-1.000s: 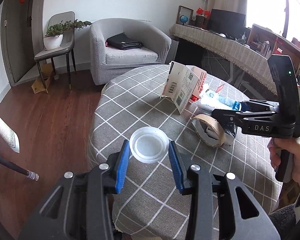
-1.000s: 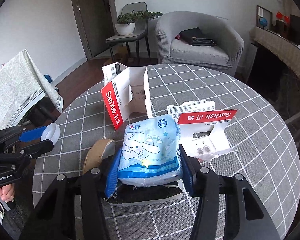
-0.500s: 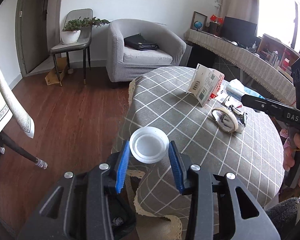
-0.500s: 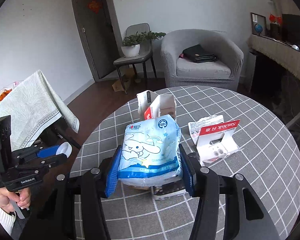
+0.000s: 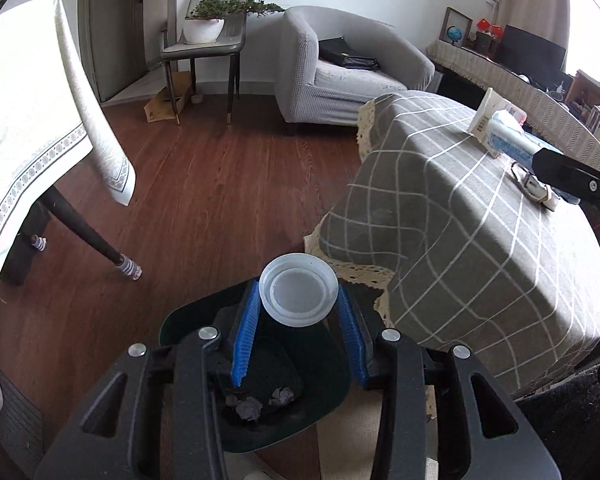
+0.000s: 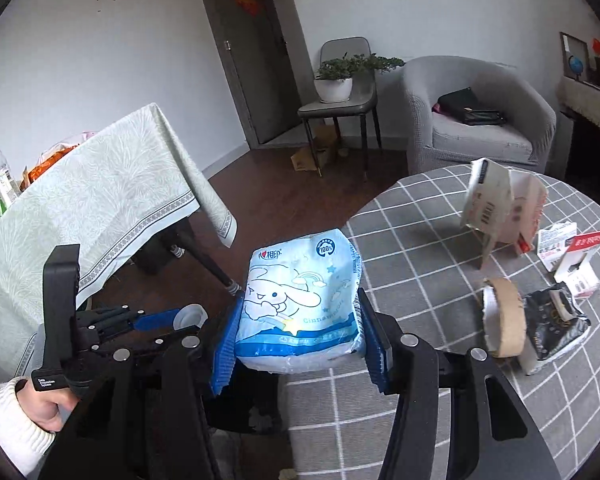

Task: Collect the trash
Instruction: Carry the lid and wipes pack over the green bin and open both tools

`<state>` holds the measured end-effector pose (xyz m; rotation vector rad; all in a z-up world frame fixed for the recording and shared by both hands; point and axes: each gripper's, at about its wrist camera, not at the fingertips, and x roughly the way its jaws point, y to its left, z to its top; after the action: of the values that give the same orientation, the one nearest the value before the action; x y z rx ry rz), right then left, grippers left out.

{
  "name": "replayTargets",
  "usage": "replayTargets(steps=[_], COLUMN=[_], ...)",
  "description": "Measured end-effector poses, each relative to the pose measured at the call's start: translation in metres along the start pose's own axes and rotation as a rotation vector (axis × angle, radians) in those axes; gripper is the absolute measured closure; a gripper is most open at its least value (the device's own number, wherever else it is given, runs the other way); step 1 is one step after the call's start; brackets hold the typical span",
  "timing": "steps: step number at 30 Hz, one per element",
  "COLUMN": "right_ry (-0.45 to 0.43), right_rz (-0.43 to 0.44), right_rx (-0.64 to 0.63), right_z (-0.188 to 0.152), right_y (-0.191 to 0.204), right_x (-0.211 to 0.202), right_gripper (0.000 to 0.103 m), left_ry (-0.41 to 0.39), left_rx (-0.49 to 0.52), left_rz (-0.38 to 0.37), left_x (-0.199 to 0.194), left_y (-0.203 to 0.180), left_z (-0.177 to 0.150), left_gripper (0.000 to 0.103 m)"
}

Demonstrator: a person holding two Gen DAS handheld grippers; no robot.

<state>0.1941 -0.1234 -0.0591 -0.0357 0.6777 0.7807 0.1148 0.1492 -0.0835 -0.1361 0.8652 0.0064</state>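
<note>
We have the white plastic lid point(image 5: 298, 295) pinched flat between the blue fingers point(image 5: 245, 330) of our left gripper point(image 5: 298, 334), and it hangs directly above the open mouth of the dark trash bin point(image 5: 188, 316) on the floor beside the table point(image 5: 460, 240). Crumpled scraps already lie at the bottom of that bin. This is the relation the next move turns on: the lid sits over the opening, not over the rim, so we judge that simply parting the fingers would drop it in. Our right gripper point(image 6: 300, 346) is closed on the blue tissue pack point(image 6: 300, 300), whose long axis runs away from us along the fingers, and it hovers at the table edge, with the bin showing dark below and slightly to its left. The left hand is therefore nearer to release, while the right would need to travel a little leftward first. On the table, well apart from both grippers, remain the cardboard tape roll point(image 6: 504, 316), a black wrapper point(image 6: 556, 328) and torn cardboard packaging point(image 6: 496, 204).
</note>
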Motion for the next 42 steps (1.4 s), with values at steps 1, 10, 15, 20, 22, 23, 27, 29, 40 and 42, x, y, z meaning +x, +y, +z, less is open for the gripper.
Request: replayTargets(steps=[1, 10, 15, 20, 22, 23, 27, 29, 40, 42], right_ry=[0.007, 0.093, 0.143, 0.208, 0.235, 0.246, 0.287, 0.305, 0.440, 0.472], right_rz=[0.009, 0.053, 0.068, 0.087, 0.084, 0.085, 0.087, 0.087, 0.047, 0.037], right_rx=[-0.009, -0.072, -0.092, -0.097, -0.107, -0.107, -0.110, -0.112, -0.116, -0.105], right_z=[0.001, 0.000, -0.006, -0.012, -0.015, -0.016, -0.020, -0.023, -0.049, -0.055], right_y=[0.006, 0.049, 0.066, 0.081, 0.086, 0.087, 0.091, 0.094, 0.100, 0.098], right_x=[0.005, 0.051, 0.076, 0.105, 0.115, 0.120, 0.134, 0.140, 0.181, 0.190], right_gripper=[0.049, 0.049, 0.049, 0.049, 0.049, 0.049, 0.049, 0.049, 0.049, 0.049], left_ry=[0.007, 0.129, 0.210, 0.270, 0.295, 0.309, 0.360, 0.380, 0.384, 0.371], left_rx=[-0.003, -0.071, -0.081, -0.095, -0.094, -0.097, -0.090, -0.090, -0.096, -0.097], left_rz=[0.008, 0.024, 0.036, 0.052, 0.061, 0.062, 0.077, 0.072, 0.070, 0.075], left_x=[0.002, 0.027, 0.042, 0.058, 0.065, 0.068, 0.081, 0.086, 0.083, 0.080], left_y=[0.005, 0.047, 0.061, 0.075, 0.078, 0.080, 0.086, 0.088, 0.100, 0.102], left_z=[-0.002, -0.022, -0.038, -0.052, -0.058, -0.061, -0.072, -0.076, -0.087, -0.086], left_gripper=[0.061, 0.061, 0.061, 0.061, 0.061, 0.061, 0.061, 0.061, 0.043, 0.041])
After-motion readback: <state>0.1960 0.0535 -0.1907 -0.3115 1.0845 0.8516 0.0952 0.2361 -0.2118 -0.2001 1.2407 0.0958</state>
